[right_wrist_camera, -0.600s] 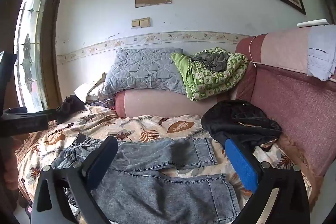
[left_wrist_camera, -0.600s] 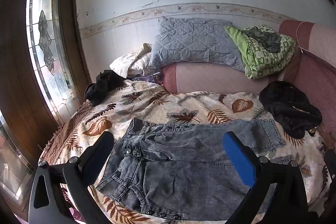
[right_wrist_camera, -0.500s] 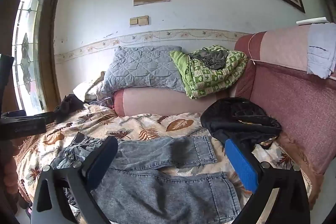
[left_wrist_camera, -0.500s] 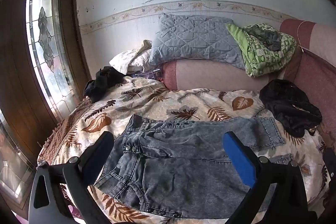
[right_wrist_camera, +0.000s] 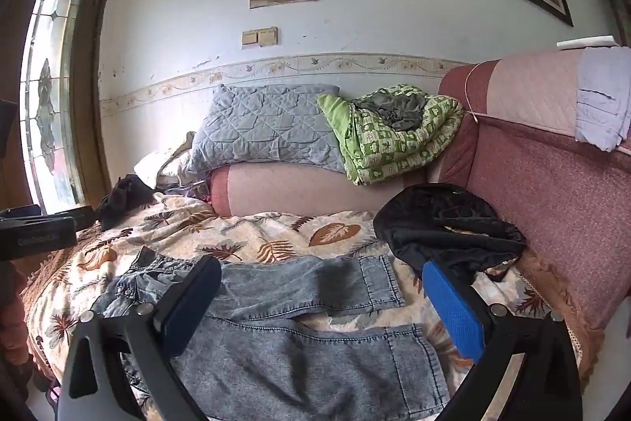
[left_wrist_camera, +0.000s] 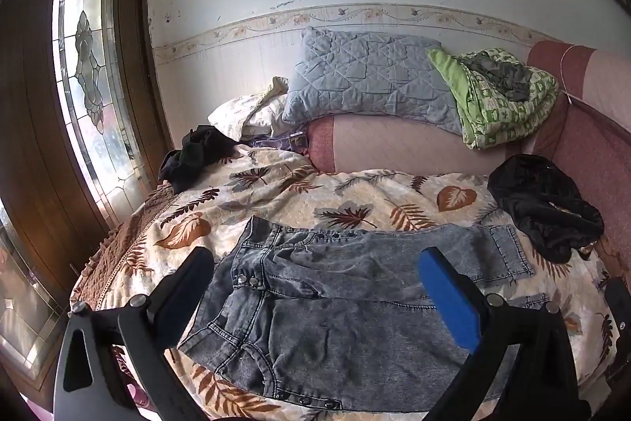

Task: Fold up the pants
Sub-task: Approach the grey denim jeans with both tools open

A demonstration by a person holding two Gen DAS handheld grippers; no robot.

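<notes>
We hold both tongs above the near edge of the bed, and nothing is between the fingers of either. The left tongs [left_wrist_camera: 315, 287] stand spread wide over the waist end of the pants [left_wrist_camera: 355, 310], clear of the cloth. The right tongs [right_wrist_camera: 319, 298] are spread just as wide over the leg ends of the pants [right_wrist_camera: 299, 354], also not touching them.

The pants, grey washed denim, lie flat on the leaf-print bedspread [left_wrist_camera: 355, 192], waistband toward the stained-glass window [left_wrist_camera: 86, 73] and legs stretched toward the red sofa back [right_wrist_camera: 552, 192]. The two legs lie side by side, the far one a little apart from the near one at the hems. A black garment [right_wrist_camera: 445, 227] is bunched just beyond the far hem. A grey quilted pillow [left_wrist_camera: 366, 77] and a green patterned blanket [left_wrist_camera: 497, 101] rest on the pink bolster [left_wrist_camera: 394, 148] at the wall.
</notes>
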